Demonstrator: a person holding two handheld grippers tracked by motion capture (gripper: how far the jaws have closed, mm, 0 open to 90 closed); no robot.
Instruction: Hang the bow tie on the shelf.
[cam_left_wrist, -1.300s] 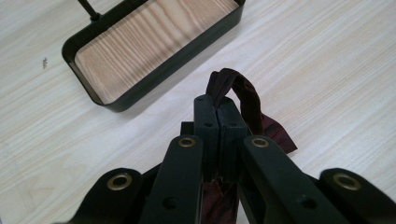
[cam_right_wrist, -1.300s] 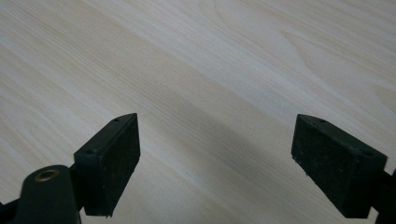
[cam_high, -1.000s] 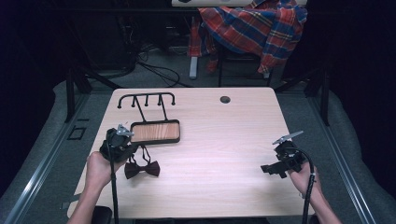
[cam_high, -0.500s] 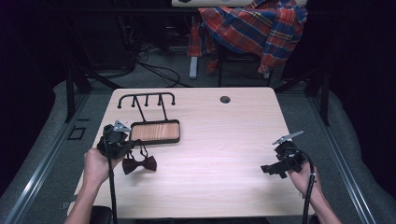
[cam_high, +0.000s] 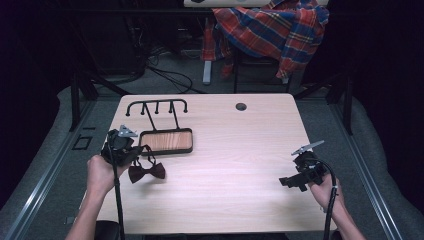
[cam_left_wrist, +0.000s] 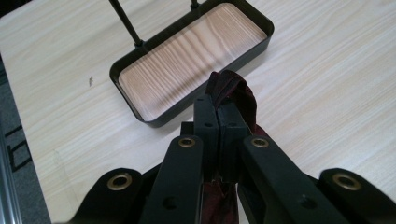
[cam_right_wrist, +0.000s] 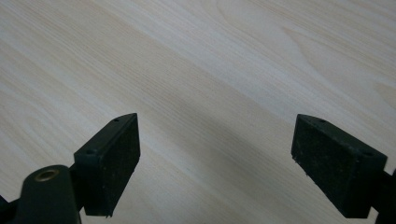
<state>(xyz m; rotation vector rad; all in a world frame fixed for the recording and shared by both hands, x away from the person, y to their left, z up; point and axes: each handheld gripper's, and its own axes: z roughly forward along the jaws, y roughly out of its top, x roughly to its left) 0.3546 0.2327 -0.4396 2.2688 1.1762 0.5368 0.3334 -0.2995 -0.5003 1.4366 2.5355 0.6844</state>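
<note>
High view: the left gripper (cam_high: 131, 150) pinches the dark red fabric bow tie (cam_high: 146, 171), which hangs just below its jaws over the pale wooden desk (cam_high: 240, 150). Left gripper view: black-rimmed wooden tray (cam_left_wrist: 194, 58) lies just ahead. Right gripper view: the right gripper (cam_right_wrist: 215, 158) gapes empty

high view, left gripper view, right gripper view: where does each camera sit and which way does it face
High view: above the person's side, looking forward and down on the table; forearms, left gripper and right gripper show.
Left gripper view: rides the left gripper, looking along jaws shut on the bow tie toward the tray.
Right gripper view: rides the right gripper, facing bare tabletop, jaws open.
Shared: high and left gripper views both show bow tie and tray.
</note>
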